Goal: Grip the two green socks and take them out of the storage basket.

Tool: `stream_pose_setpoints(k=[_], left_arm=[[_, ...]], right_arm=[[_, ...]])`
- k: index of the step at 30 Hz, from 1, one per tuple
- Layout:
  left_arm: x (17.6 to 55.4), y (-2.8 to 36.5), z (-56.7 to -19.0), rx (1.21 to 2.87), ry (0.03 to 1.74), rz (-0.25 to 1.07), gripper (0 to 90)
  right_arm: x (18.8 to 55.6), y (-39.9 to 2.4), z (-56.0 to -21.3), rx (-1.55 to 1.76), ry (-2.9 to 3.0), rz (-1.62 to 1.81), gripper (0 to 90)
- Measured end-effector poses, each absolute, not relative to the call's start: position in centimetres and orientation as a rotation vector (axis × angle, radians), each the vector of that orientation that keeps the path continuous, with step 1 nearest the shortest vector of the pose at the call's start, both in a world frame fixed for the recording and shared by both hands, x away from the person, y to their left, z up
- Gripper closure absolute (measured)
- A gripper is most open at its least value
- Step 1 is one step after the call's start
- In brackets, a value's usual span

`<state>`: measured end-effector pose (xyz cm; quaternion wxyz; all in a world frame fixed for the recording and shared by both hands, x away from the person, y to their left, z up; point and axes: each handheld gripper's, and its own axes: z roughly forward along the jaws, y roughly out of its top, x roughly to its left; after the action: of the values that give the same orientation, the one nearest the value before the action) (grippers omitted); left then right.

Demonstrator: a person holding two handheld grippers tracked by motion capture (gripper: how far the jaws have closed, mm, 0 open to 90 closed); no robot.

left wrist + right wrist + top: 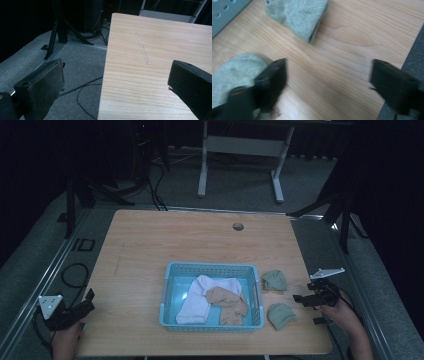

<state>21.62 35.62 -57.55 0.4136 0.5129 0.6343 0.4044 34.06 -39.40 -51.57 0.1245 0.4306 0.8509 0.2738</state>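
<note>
Our right claw [327,82] hangs released, jaws wide, over bare tabletop [352,42], with one green sock [234,75] at its nine o'clock and another [299,15] at eleven. We judge it should swing left and straddle the near sock before closing. Our left claw [115,82], also released, idles at the tabletop's edge. The basket [212,269] holds white [200,297] and tan socks [230,305]; motion blur smears the right jaws.

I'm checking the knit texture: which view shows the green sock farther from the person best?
The right gripper view: the farther green sock is close, its fuzzy knit plain. The high view shows it whole but small, beside the blue basket. The left gripper view faces bare table.
</note>
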Motion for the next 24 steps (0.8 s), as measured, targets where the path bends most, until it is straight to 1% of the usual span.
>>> stream_pose_setpoints(k=[6,11,12,24], left_arm=[[21.6,35.6,-57.5,1.29,1.592,1.017,0.7],[21.6,35.6,-57.5,1.29,1.592,1.018,0.7],[21.6,35.6,-57.5,1.29,1.592,1.017,0.7],[21.6,35.6,-57.5,1.29,1.589,1.017,0.7]], right_arm=[[33.0,-40.4,-53.2,1.338,2.262,0.918,10.8],[32.7,-40.6,-53.8,1.383,2.146,0.928,10.8],[32.3,-40.7,-54.4,1.415,2.06,0.93,10.9],[30.6,-40.6,-55.8,1.416,1.795,0.945,10.9]])
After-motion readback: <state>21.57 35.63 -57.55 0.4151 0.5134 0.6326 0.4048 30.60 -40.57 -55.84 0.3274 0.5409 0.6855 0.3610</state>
